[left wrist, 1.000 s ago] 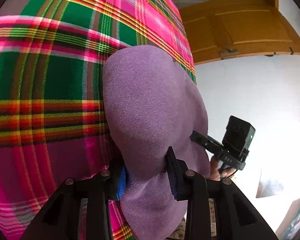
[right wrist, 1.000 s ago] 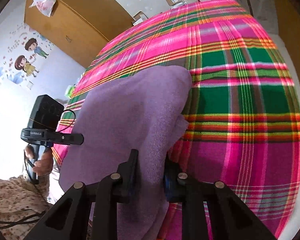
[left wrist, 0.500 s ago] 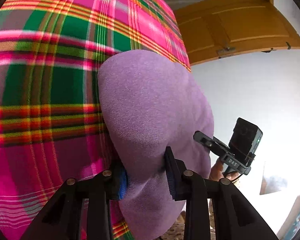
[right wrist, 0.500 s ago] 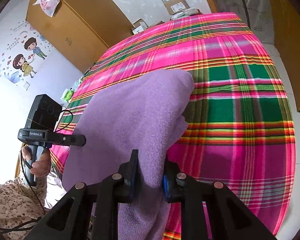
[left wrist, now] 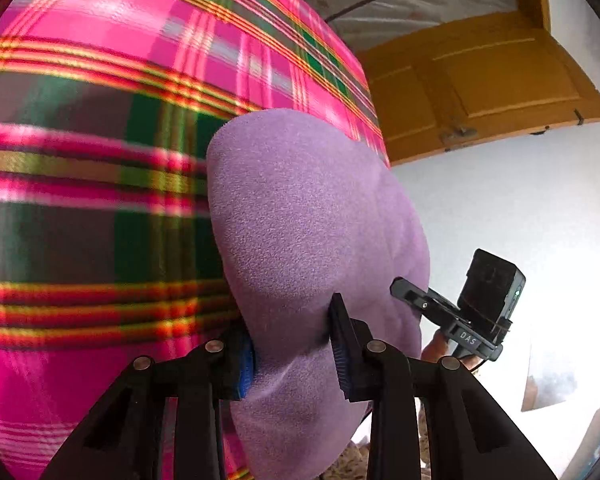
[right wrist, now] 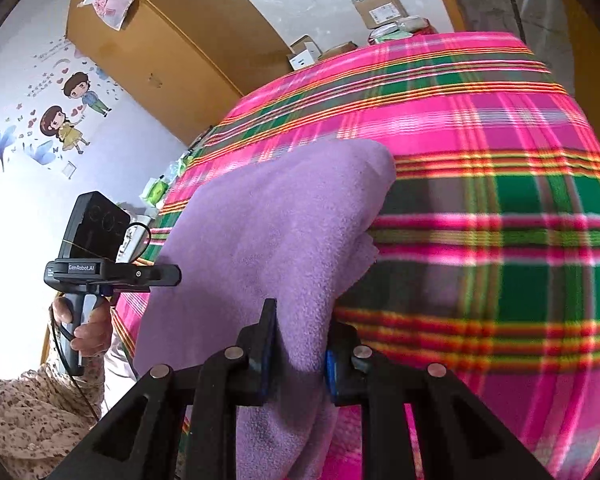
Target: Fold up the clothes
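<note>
Both pairs of jaws are clamped on the same soft lilac fleece garment [left wrist: 312, 220]: the left gripper [left wrist: 292, 350] pinches one near edge of it, the right gripper [right wrist: 298, 354] another, each with cloth bunched between its pads and hanging below. Largest in view is the bright pink, green and yellow plaid bedcover [right wrist: 480, 184], a broad flat surface to lay the garment out on. The fleece rises from the two grips and drapes forward over the cover, its far end resting there, seemingly held at two points so it stays spread. Whether it is being opened out or doubled over, I cannot tell.
</note>
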Motion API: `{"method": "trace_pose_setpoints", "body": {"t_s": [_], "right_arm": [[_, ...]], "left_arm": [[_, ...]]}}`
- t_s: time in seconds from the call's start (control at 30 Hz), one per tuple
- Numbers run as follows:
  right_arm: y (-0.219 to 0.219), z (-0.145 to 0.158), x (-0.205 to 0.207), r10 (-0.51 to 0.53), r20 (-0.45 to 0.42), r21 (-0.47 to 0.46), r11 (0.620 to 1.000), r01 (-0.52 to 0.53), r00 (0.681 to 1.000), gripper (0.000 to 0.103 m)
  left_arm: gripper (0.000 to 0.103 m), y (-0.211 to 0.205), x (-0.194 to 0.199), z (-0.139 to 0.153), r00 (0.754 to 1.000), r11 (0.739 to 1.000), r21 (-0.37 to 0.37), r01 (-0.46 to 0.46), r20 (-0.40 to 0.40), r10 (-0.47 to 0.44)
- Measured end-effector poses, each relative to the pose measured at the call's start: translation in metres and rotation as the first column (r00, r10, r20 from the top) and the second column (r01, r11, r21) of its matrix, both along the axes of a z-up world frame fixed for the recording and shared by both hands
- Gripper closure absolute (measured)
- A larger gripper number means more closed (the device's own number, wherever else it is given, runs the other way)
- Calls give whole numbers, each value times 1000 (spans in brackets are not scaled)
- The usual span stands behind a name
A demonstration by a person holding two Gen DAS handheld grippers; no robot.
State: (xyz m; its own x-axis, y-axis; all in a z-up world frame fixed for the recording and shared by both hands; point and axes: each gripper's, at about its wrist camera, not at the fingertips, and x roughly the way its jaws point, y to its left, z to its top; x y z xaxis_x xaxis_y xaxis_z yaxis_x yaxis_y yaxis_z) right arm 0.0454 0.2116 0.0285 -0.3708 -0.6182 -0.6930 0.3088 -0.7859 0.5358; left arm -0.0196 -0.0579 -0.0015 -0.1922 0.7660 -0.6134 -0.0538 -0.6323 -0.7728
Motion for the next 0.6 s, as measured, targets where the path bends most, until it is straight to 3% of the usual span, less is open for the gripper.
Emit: {"method": "trace_pose_setpoints", "body": {"t_s": [0.6], "right_arm": [[-90, 1, -72, 91, 10, -11, 996, -91, 996, 83]], "left_arm": [[70, -96, -42, -2, 988, 988, 5, -151, -43, 151]]}}
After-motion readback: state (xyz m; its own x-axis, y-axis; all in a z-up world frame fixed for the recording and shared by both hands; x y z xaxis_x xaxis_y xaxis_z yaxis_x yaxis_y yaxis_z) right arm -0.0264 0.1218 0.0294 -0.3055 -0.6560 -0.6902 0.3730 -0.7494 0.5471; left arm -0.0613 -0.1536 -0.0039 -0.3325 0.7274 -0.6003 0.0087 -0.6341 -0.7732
